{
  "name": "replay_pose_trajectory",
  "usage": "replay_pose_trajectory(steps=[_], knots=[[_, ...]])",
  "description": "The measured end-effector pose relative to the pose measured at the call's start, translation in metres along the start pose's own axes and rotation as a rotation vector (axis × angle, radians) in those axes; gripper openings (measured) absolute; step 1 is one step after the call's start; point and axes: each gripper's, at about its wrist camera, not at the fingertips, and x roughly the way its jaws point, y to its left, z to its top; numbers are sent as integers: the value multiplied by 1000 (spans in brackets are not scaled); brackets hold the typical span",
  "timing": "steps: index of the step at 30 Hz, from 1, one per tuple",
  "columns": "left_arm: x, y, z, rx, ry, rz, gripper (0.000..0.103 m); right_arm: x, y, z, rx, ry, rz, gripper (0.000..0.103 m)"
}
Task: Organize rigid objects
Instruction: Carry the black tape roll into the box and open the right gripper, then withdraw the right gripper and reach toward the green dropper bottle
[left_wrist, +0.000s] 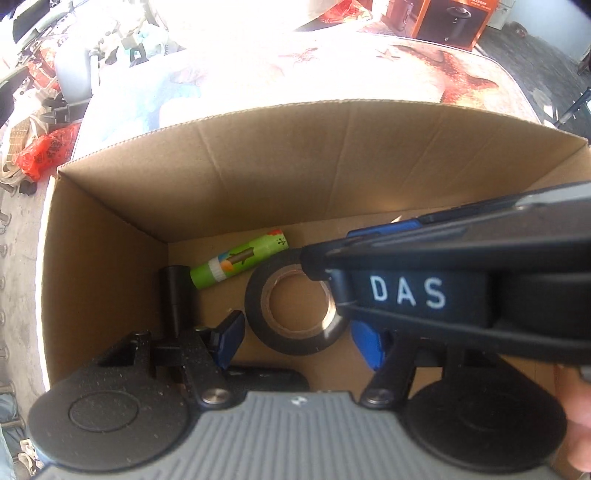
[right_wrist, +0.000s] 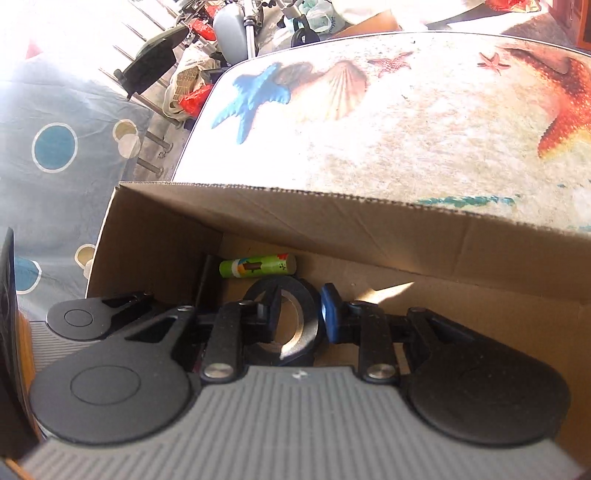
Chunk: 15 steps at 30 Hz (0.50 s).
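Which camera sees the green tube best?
The left wrist view: the green tube lies unblocked on the box floor, its tree picture large and clear. In the right wrist view the tube also shows whole, but smaller and farther, behind the tape.

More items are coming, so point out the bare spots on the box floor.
Bare floor lies right of the tape roll, toward the cardboard box's right wall, around the sunlit patch. Crowded: the left corner, with the green tube, a black cylinder and both claws.

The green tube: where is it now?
The green tube lies on the cardboard box floor by the far wall, just behind the black tape roll.
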Motion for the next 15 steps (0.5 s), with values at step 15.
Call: replay_pose_trajectory(steps=[15], knots=[[-137,-17,-69,58,-305,-94,81,-179,16,-69,-37,-366,88,42]])
